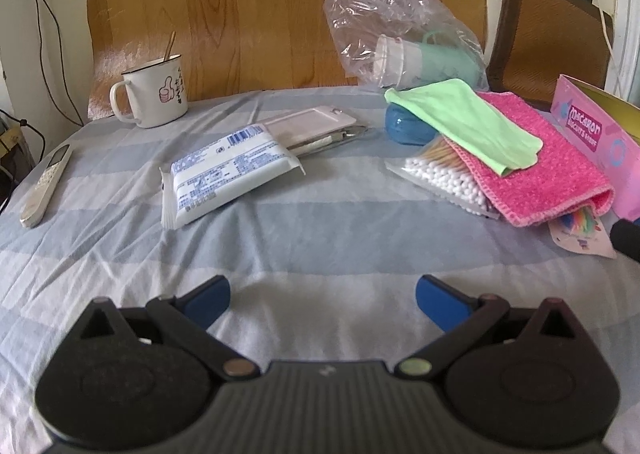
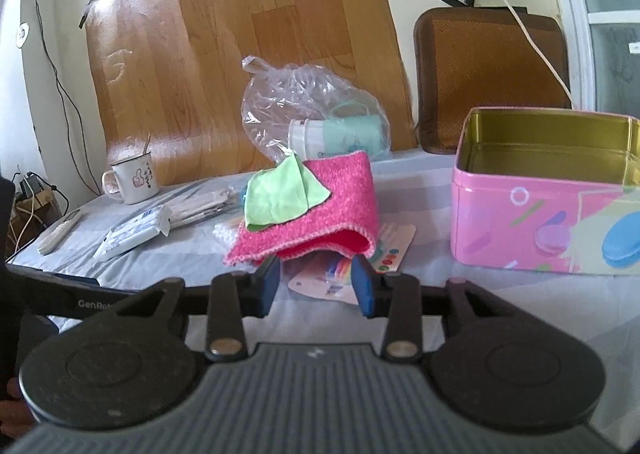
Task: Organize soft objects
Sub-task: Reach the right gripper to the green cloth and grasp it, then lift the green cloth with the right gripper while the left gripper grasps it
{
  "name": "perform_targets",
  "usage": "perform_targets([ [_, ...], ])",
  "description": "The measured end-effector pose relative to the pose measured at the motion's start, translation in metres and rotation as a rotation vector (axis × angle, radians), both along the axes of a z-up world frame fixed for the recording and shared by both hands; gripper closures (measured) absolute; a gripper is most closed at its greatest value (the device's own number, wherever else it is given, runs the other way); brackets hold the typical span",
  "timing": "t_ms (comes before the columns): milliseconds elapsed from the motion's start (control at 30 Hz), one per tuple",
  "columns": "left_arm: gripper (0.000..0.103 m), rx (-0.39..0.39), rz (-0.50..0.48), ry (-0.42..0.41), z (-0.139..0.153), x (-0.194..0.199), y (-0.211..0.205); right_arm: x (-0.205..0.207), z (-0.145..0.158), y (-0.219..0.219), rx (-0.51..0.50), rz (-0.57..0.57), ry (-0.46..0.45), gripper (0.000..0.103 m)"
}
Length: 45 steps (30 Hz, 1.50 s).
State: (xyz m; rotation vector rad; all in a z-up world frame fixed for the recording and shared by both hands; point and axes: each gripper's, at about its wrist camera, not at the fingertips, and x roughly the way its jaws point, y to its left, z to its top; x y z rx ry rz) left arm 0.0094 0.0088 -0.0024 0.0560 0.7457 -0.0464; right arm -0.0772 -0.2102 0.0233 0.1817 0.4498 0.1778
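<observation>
A folded pink towel (image 1: 536, 170) lies at the right of the table with a green cloth (image 1: 468, 122) on top of it; both also show in the right wrist view, the towel (image 2: 320, 210) and the cloth (image 2: 280, 194). A bag of cotton swabs (image 1: 440, 174) sticks out from under the towel. A white tissue pack (image 1: 224, 170) lies mid-table. My left gripper (image 1: 322, 298) is open and empty above the striped cloth. My right gripper (image 2: 316, 280) is partly open, empty, just in front of the towel's near edge, over a card of coloured hair ties (image 2: 340, 274).
An open pink tin box (image 2: 552, 194) stands right of the towel. A clear plastic bag with cups (image 1: 400, 34) sits behind. A white mug (image 1: 154, 94), a remote (image 1: 44, 182), a white card holder (image 1: 316, 122) and a blue round object (image 1: 404, 126) are also on the table.
</observation>
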Motion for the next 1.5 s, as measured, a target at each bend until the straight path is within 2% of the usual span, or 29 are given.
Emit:
perform_targets([
  [300,0.000,-0.017,-0.003,-0.035,-0.005,-0.003,0.003,0.022,0.013,0.009,-0.072,0.047,-0.040,0.060],
  [467,0.000,-0.036,-0.006,-0.053,-0.006,-0.006,0.005,0.053,0.018,0.020,-0.108,0.101,-0.030,0.059],
  [533,0.000,-0.051,-0.008,-0.059,-0.005,-0.006,0.007,0.070,0.018,0.026,-0.119,0.119,-0.011,0.050],
  [567,0.000,-0.059,-0.010,-0.062,-0.005,-0.006,0.008,0.076,0.017,0.028,-0.123,0.120,-0.004,0.043],
  [667,0.000,-0.069,-0.016,-0.066,-0.006,-0.006,0.010,0.107,0.006,0.033,-0.136,0.122,0.064,0.040],
  [700,0.000,-0.071,-0.018,-0.067,-0.006,-0.006,0.010,0.115,0.001,0.035,-0.137,0.128,0.093,0.047],
  [733,0.000,-0.071,-0.019,-0.067,-0.005,-0.006,0.010,0.118,-0.002,0.036,-0.135,0.140,0.111,0.060],
  [767,0.000,-0.073,-0.022,-0.068,-0.005,-0.006,0.010,0.119,-0.003,0.038,-0.127,0.161,0.118,0.089],
  [800,0.000,-0.079,-0.023,-0.069,-0.005,-0.006,0.011,0.114,-0.001,0.038,-0.105,0.188,0.116,0.094],
  [933,0.000,-0.129,-0.027,-0.077,-0.005,-0.007,0.019,0.079,0.010,0.036,-0.087,0.256,0.059,0.096],
  [1033,0.000,-0.194,-0.043,-0.079,-0.003,-0.007,0.027,0.041,0.010,0.028,-0.097,0.333,0.032,0.096],
  [1100,0.000,-0.239,-0.055,-0.061,0.000,-0.007,0.033,0.020,0.004,0.021,-0.077,0.399,0.066,0.096],
  [1233,0.000,-0.389,-0.163,0.003,0.013,-0.006,0.037,-0.015,-0.008,0.013,-0.044,0.517,0.138,0.096],
  [1333,0.001,-0.418,-0.233,0.062,0.018,-0.004,0.024,-0.030,-0.007,0.015,-0.057,0.547,0.117,0.091],
  [1367,0.006,-0.415,-0.246,0.091,0.018,-0.004,0.018,-0.034,-0.006,0.016,-0.076,0.538,0.100,0.077],
  [1400,0.010,-0.409,-0.258,0.129,0.016,-0.002,0.011,-0.035,-0.004,0.018,-0.097,0.521,0.083,0.055],
  [1433,0.016,-0.411,-0.269,0.156,0.015,-0.002,0.006,-0.036,-0.002,0.018,-0.104,0.500,0.070,0.044],
  [1467,0.018,-0.410,-0.276,0.177,0.013,-0.002,0.001,-0.032,-0.002,0.017,-0.101,0.483,0.062,0.034],
  [1500,0.024,-0.388,-0.275,0.170,0.015,-0.003,-0.005,-0.029,-0.002,0.017,-0.092,0.479,0.057,0.034],
])
